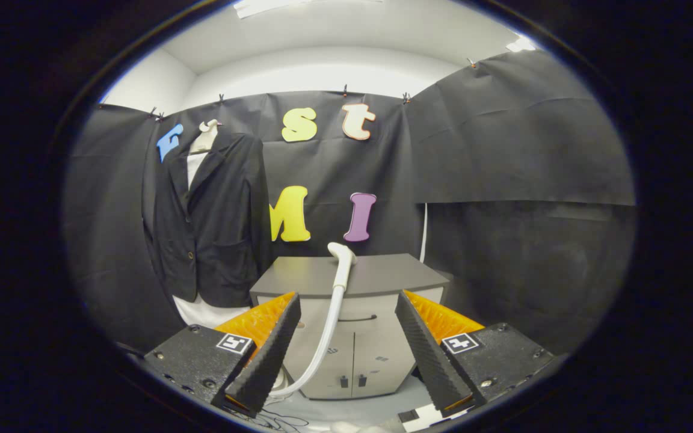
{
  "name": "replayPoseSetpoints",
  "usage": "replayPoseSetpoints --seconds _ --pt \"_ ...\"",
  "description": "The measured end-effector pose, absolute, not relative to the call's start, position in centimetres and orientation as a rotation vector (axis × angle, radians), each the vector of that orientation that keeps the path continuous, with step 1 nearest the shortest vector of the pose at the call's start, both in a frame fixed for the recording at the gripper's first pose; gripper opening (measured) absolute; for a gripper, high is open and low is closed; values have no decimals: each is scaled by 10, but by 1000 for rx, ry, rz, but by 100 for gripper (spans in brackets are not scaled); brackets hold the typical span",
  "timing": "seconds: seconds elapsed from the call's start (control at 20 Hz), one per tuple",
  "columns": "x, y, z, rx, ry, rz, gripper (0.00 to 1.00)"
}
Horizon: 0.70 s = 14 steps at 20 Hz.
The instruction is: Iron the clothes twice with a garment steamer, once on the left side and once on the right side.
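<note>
A black blazer (pixel 211 225) over a white shirt hangs on a mannequin form against the booth wall, beyond and to the left of my fingers. The white steamer head (pixel 342 258) lies on top of a grey cabinet (pixel 382 273), and its pale hose (pixel 325 337) drops down the cabinet's front toward the floor. My gripper (pixel 346 355) is open, well short of the cabinet, its orange-and-black fingers (pixel 268 352) spread wide with nothing between them. The hose runs through the gap between the fingers in view, farther off.
The cabinet has a drawer and two doors facing me. A thin white cord (pixel 423 231) hangs down the wall behind the cabinet's right side. Cables lie on the pale floor (pixel 346 412) by the left finger's tip.
</note>
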<state>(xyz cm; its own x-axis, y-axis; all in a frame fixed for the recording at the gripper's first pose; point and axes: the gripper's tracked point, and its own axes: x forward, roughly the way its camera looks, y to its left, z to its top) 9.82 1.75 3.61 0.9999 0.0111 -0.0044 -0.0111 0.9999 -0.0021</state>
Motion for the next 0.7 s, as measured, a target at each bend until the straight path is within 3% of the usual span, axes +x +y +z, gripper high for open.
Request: replayPoseSetpoints --seconds 0.7 --pt "326 33 83 -3 79 99 100"
